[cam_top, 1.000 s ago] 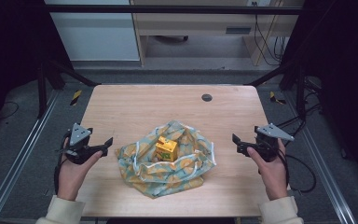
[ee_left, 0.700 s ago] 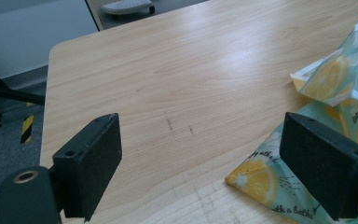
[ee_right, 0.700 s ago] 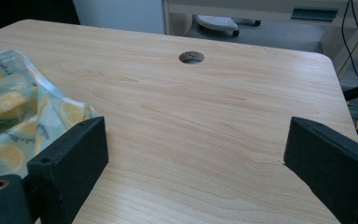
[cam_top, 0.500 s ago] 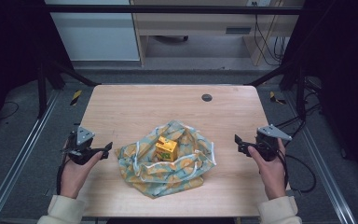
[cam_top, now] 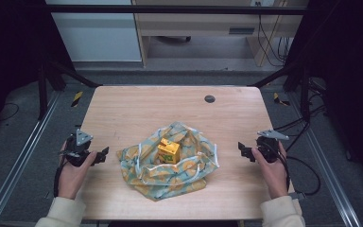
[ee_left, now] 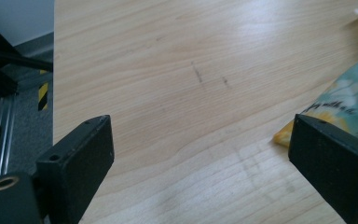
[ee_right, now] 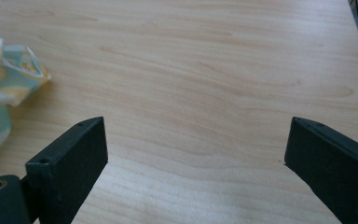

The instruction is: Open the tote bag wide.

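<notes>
A crumpled cloth (cam_top: 170, 163) with a teal and yellow print lies at the middle of the wooden table (cam_top: 137, 109). A small yellow box (cam_top: 168, 151) stands upright in its folds. My left gripper (cam_top: 103, 155) hovers left of the cloth, pointing toward it. Its jaws have just been opening and stand open with nothing between them. In the left gripper view the left gripper (ee_left: 200, 135) has the cloth's edge (ee_left: 349, 100) beside its right jaw. My right gripper (cam_top: 244, 150) is open to the right of the cloth; in the right gripper view that gripper (ee_right: 196, 135) frames bare wood, the cloth (ee_right: 9, 70) at far left.
A dark round grommet (cam_top: 210, 99) sits in the tabletop at the far right. Metal rails (cam_top: 23, 156) run along both sides of the table, and cables (cam_top: 307, 165) trail off its right edge. Bare wood lies around the cloth.
Both hands have sunk a little toward the tabletop, each staying on its own side of the cloth. The cloth and box have not moved.
</notes>
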The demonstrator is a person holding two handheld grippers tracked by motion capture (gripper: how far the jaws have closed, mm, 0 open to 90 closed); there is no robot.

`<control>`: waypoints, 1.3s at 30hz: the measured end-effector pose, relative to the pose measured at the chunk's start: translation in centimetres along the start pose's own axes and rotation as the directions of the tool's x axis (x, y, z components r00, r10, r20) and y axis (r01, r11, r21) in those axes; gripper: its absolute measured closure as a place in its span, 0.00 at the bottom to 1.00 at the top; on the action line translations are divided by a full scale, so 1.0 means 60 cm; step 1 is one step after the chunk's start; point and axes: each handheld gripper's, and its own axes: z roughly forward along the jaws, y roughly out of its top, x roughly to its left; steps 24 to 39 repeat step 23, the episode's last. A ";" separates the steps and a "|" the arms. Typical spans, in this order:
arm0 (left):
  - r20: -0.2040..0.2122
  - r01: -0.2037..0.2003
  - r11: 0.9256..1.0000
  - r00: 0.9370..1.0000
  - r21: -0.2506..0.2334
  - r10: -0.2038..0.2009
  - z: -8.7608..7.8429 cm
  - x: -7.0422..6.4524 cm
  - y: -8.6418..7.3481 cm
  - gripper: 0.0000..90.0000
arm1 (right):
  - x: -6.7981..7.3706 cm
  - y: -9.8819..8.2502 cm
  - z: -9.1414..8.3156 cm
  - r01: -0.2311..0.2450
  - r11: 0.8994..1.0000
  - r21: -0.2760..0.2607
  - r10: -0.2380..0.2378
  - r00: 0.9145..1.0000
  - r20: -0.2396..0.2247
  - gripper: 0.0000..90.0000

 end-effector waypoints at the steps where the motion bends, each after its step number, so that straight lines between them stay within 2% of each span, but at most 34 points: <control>1: -0.003 0.003 1.000 1.000 0.008 -0.003 0.002 0.002 -0.002 0.07 | -0.002 -0.002 0.000 0.004 1.000 0.005 -0.004 1.000 -0.003 0.07; 4: -0.003 0.000 0.999 1.000 0.040 0.000 0.007 0.005 -0.008 0.07 | -0.006 -0.014 0.001 -0.006 1.000 0.027 0.006 1.000 -0.006 0.07; 6: -0.002 -0.003 0.999 1.000 0.055 0.003 0.008 0.005 -0.012 0.07 | -0.008 -0.022 0.002 0.010 0.999 0.050 -0.010 1.000 -0.007 0.07; 11: 0.010 -0.003 0.998 1.000 0.061 0.003 0.006 0.001 -0.013 0.07 | 0.001 -0.044 -0.010 0.026 0.996 0.090 -0.025 1.000 -0.013 0.08; 13: 0.021 0.003 0.999 1.000 0.049 -0.004 0.003 -0.003 -0.013 0.07 | 0.002 -0.045 -0.019 0.049 0.996 0.071 -0.050 0.999 0.017 0.10; 14: 0.032 0.009 0.999 0.999 0.043 -0.010 0.002 -0.004 -0.013 0.07 | 0.004 -0.043 -0.025 0.037 0.998 0.053 -0.038 0.999 0.021 0.11; 17: 0.070 0.023 0.999 0.997 0.032 -0.025 0.000 -0.012 -0.011 0.07 | 0.005 -0.042 -0.027 0.043 0.998 0.040 -0.044 0.999 0.025 0.10; 19: 0.079 0.008 0.999 0.997 0.041 -0.011 0.001 -0.017 -0.011 0.07 | 0.007 -0.042 -0.025 0.046 0.998 0.047 -0.048 0.999 0.022 0.10; 23: 0.103 0.004 1.000 0.995 0.028 -0.007 0.004 -0.027 -0.007 0.07 | 0.011 -0.039 -0.025 0.052 0.998 0.040 -0.052 0.999 0.012 0.11; 39: 0.103 0.004 1.000 0.995 0.028 -0.007 0.004 -0.027 -0.007 0.07 | 0.011 -0.039 -0.025 0.052 0.998 0.040 -0.052 0.999 0.012 0.11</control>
